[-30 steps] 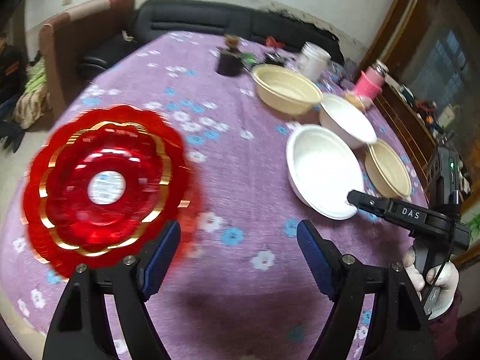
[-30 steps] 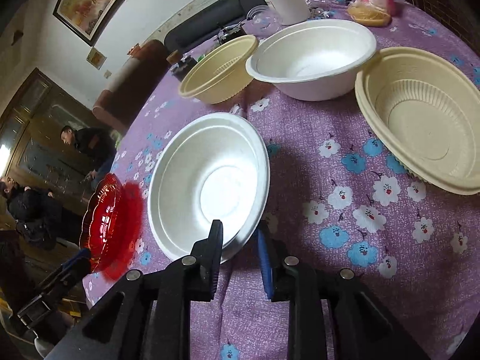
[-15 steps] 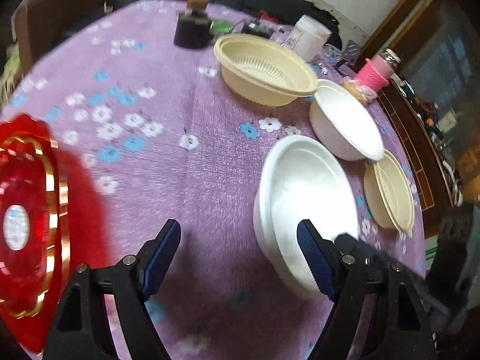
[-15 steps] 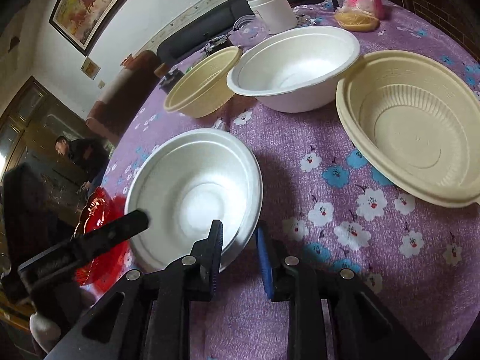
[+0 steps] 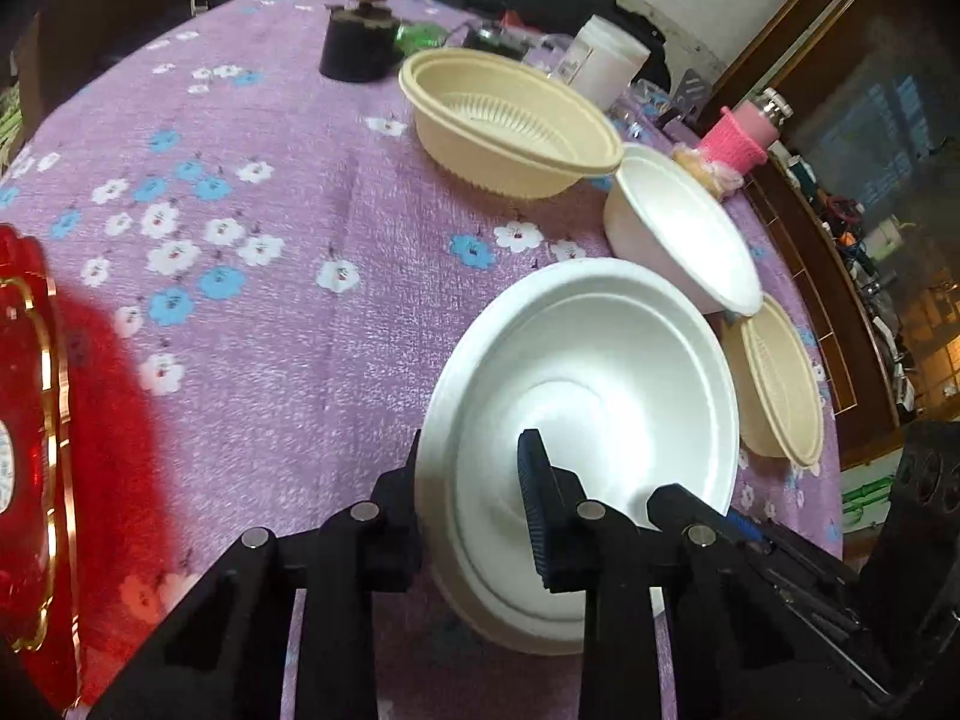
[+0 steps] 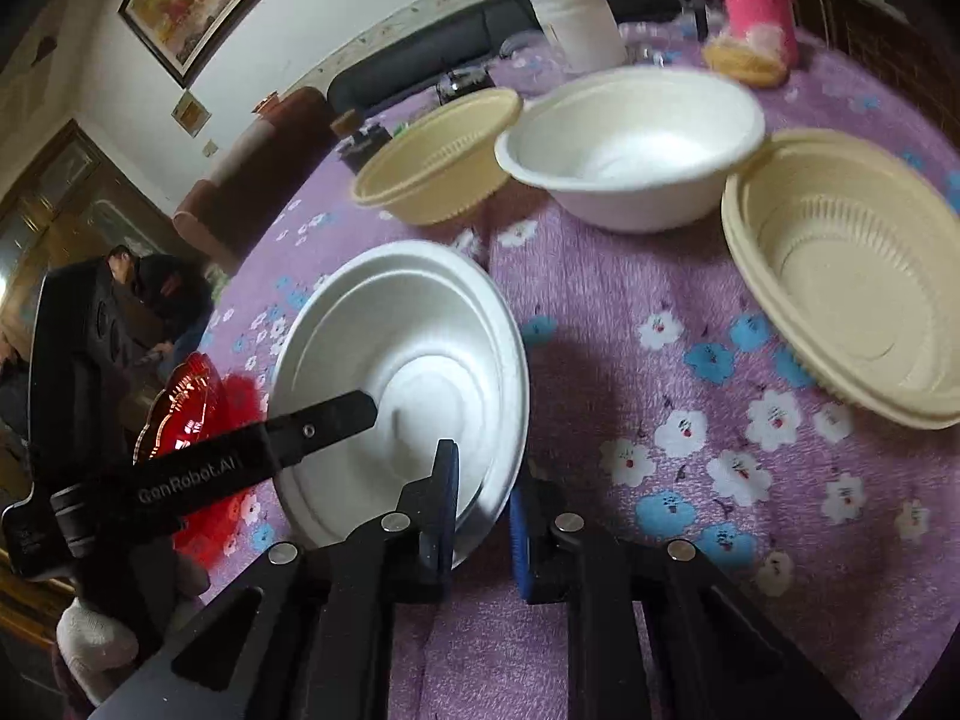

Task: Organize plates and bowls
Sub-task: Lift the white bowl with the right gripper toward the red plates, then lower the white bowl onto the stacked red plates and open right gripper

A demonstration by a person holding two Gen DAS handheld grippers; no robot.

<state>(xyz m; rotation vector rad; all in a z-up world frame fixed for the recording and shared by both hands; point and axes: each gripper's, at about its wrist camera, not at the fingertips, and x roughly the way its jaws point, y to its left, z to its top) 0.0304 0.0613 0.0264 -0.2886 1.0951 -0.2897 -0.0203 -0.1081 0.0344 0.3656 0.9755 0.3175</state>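
Both tools, left (image 5: 474, 495) and right (image 6: 483, 501), pinched the white bowl (image 5: 591, 384) at its rim; it looked light, thin and easily crushed.

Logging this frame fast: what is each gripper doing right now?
Left gripper: closed on the white bowl's rim, one finger inside, one outside.
Right gripper: closed on the same bowl's rim, opposite side.

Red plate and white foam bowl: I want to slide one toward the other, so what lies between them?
In the left wrist view, only bare floral tablecloth lies between the red plate and the white foam bowl.
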